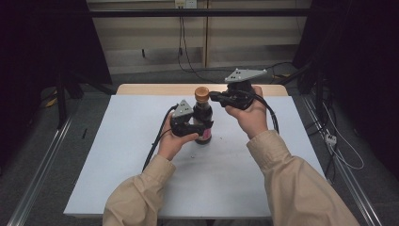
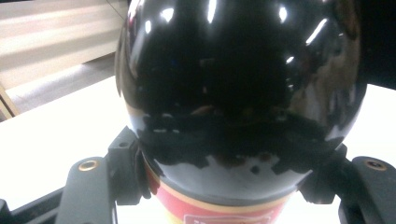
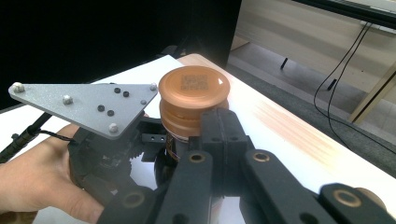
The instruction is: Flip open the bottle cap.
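Jaws around glossy dark bottle (image 1: 203, 123), brown cap (image 3: 194, 87), label seemingly red.

High view overhead facing forward, gripper views close-up — all share the bottle (image 1: 203, 117).

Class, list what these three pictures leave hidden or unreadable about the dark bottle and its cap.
- Bottle label text: left gripper view, cut off by the bottom edge.
- Cap code print: right gripper view, too small.
- Bottle neck: right gripper view, hidden behind the right gripper.
- Bottle's lower body: high view, covered by the left gripper.

White table (image 1: 117, 155), grey floor (image 1: 155, 75), pale wall panels (image 1: 141, 33).
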`<state>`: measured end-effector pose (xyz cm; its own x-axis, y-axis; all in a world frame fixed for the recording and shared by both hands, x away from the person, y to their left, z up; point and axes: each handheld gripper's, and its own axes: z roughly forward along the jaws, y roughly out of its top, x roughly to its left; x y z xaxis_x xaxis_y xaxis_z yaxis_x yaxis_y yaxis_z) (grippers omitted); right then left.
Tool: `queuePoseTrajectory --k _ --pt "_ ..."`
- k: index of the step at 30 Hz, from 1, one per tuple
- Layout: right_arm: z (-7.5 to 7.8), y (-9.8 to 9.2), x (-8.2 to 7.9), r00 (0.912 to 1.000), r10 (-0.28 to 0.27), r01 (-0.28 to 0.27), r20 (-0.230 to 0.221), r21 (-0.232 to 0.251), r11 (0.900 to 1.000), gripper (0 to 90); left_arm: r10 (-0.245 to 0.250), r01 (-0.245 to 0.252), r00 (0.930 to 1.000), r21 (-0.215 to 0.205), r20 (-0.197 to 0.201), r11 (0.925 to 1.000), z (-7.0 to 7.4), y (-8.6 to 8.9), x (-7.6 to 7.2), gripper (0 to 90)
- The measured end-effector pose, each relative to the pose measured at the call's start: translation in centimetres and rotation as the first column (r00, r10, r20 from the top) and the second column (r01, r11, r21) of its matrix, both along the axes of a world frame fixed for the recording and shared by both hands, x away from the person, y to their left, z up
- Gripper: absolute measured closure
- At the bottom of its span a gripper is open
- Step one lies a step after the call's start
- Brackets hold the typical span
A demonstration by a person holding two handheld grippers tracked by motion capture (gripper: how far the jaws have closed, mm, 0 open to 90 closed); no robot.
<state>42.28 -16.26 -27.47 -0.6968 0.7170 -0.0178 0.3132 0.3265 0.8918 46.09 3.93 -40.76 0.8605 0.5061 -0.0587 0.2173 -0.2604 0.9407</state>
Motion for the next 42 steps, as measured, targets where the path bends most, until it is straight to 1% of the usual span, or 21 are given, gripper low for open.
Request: queuePoseTrajectory --k 4,11,12,15,20,21,22,23,24,26,28,31,36,42 --pt "-0.05 0.04 0.00 1.0000 -0.002 0.002 0.001 0.005 1.000 90.0 0.003 -0.003 1.0000 0.002 -0.003 1.0000 0.03 0.01 -0.02 32.2" --pt "0.02 0.08 -0.04 1.0000 -0.009 0.009 0.001 -0.003 1.000 90.0 0.006 -0.006 1.0000 0.004 -0.004 1.0000 0.04 -0.02 -0.04 32.3" --pt "0.00 0.13 -0.06 0.9999 -0.013 0.013 0.002 -0.001 1.000 90.0 0.004 -0.004 1.0000 -0.002 -0.003 1.0000 -0.01 -0.03 -0.05 32.2" --pt "0.13 0.27 -0.12 0.9998 -0.021 0.021 0.001 -0.014 1.000 90.0 0.005 -0.005 1.0000 -0.001 -0.003 1.0000 -0.01 -0.03 -0.05 32.2" --pt "0.15 0.28 -0.15 0.9998 -0.020 0.020 0.004 -0.019 1.000 90.0 0.002 -0.002 1.0000 0.001 -0.002 1.0000 -0.01 -0.03 -0.05 32.2" --pt "0.16 0.26 -0.13 0.9998 -0.020 0.020 0.001 -0.015 1.000 90.0 0.002 -0.002 1.0000 0.006 -0.003 1.0000 0.04 -0.02 -0.02 32.3" --pt "0.10 0.27 -0.11 0.9998 -0.019 0.019 0.005 -0.012 1.000 90.0 0.007 -0.007 1.0000 0.000 -0.001 1.0000 -0.03 -0.02 -0.06 32.2" --pt "0.10 0.27 -0.11 0.9998 -0.019 0.019 0.005 -0.012 1.000 90.0 0.002 -0.002 1.0000 0.000 -0.002 1.0000 -0.02 0.00 -0.04 32.2" --pt "0.10 0.25 -0.10 0.9999 -0.016 0.016 0.001 -0.008 1.000 90.0 0.007 -0.007 1.0000 0.002 -0.002 1.0000 0.01 0.00 -0.03 32.2" --pt "0.13 0.32 -0.13 0.9998 -0.016 0.016 0.007 -0.015 1.000 90.0 0.007 -0.007 1.0000 0.002 -0.002 1.0000 0.00 0.01 -0.05 32.2" --pt "0.14 0.25 -0.07 0.9999 -0.013 0.013 -0.003 -0.004 1.000 90.0 0.007 -0.007 1.0000 0.002 -0.001 1.0000 -0.01 -0.01 -0.08 32.1" --pt "0.12 0.19 -0.07 0.9999 -0.012 0.012 -0.004 -0.001 1.000 90.0 0.007 -0.007 1.0000 0.006 0.000 1.0000 0.01 -0.05 -0.09 32.2" --pt "0.19 0.28 -0.15 0.9999 -0.013 0.013 0.003 -0.014 1.000 90.0 0.010 -0.010 0.9999 0.005 0.001 0.9999 -0.02 -0.05 -0.13 32.2" --pt "0.17 0.31 -0.16 0.9999 -0.012 0.012 0.002 -0.009 1.000 90.0 0.012 -0.012 0.9999 0.007 -0.001 0.9999 0.01 -0.04 -0.13 32.2"
